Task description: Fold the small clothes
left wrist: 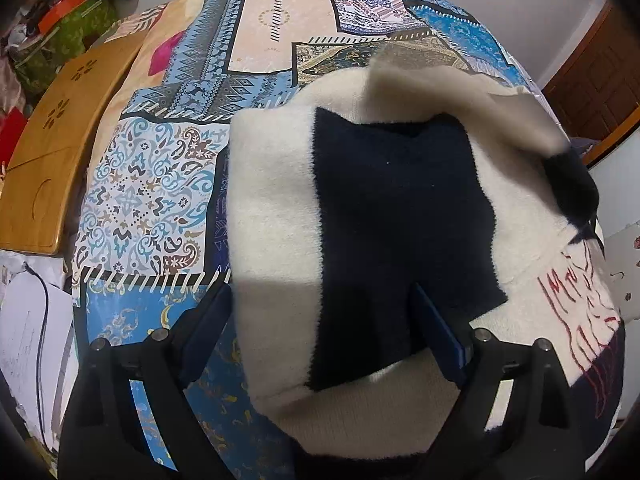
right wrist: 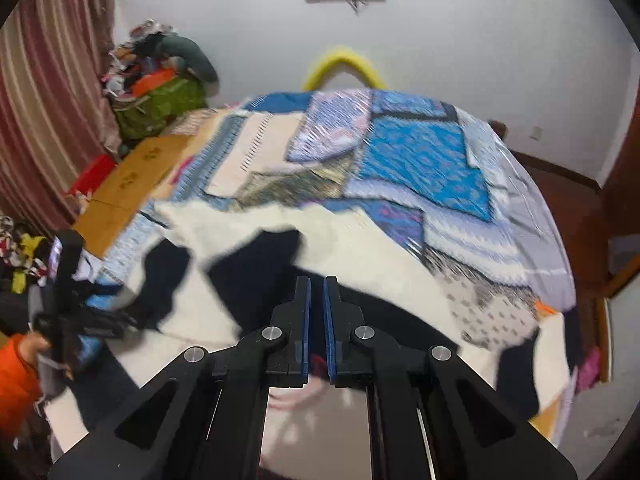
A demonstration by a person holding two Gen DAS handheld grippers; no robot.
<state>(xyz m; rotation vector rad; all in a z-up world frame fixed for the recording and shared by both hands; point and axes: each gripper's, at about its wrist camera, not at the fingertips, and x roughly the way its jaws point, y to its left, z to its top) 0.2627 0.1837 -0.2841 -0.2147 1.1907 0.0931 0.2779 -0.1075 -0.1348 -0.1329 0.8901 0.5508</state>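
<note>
Cream-and-navy sweater (left wrist: pixel 360 208) spread on bed (left wrist: pixel 152 184). Left gripper (left wrist: pixel 320 336) fingers wide open, straddling its near folded edge. Right gripper (right wrist: pixel 316 300) fingers nearly closed, empty, hovering over sweater, farther from fold.

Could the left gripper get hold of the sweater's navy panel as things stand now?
Probably yes. The left gripper stands open with the sweater bulging up between its fingers, and the navy panel lies right by the right finger. Nothing sits in the way.
</note>
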